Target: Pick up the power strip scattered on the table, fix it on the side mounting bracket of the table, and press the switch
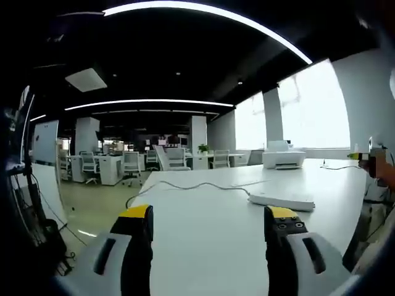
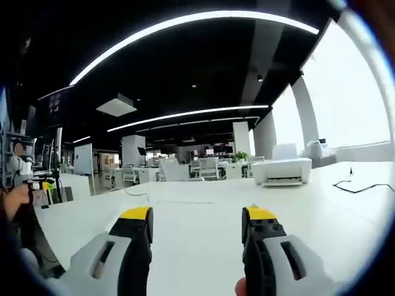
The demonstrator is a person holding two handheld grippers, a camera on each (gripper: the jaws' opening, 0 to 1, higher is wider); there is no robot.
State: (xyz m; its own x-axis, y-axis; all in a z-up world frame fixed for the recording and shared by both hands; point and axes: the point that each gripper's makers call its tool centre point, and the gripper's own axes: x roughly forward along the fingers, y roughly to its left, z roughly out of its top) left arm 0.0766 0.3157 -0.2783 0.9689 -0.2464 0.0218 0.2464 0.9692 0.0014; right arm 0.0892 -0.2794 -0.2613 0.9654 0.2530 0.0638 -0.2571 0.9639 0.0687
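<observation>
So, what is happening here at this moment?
A person holds two hand grippers above a white table in an open office. The left gripper is open and holds nothing. A little ahead of it and to its right, the white power strip lies flat on the table, with its cable trailing off to the left. The right gripper is also open and empty over bare table. A white printer stands farther back. Nothing has been picked up yet.

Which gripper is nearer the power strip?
Left. The left gripper hangs open with the power strip just ahead of its right jaw. The right gripper is open over bare table.
</observation>
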